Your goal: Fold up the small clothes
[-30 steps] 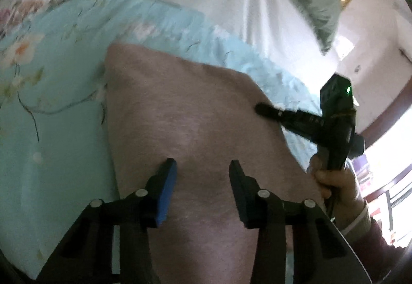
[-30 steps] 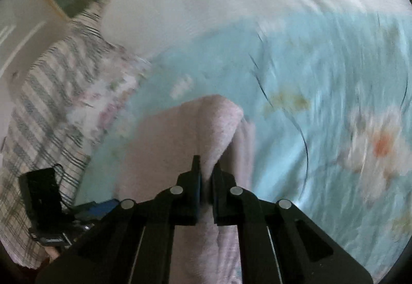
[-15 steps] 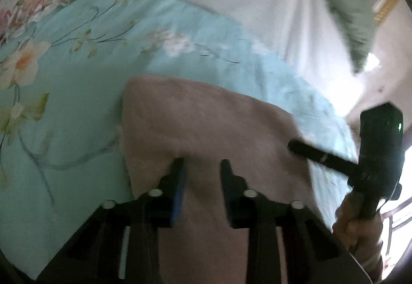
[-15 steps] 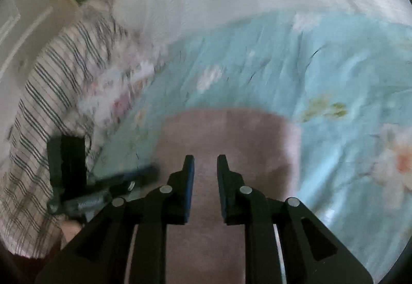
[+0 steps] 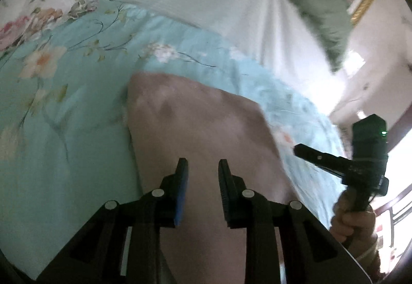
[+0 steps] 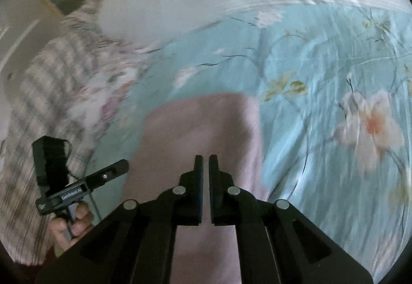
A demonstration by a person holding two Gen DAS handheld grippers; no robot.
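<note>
On floral bedspread (image 5: pixel 64 129), pink cloth (image 5: pixel 200 129).

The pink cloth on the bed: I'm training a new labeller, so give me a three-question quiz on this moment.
1. True or false: the left tongs grip the pink cloth.
2. What does the cloth lie on? A) bare wood B) light blue floral bedspread C) green pillow
3. Fill in: the right tongs show only a ___ gap between their fingers.

Key:
1. False; their fingers stand apart over the cloth, holding nothing.
2. B
3. Narrow; nothing sits between them.
</note>
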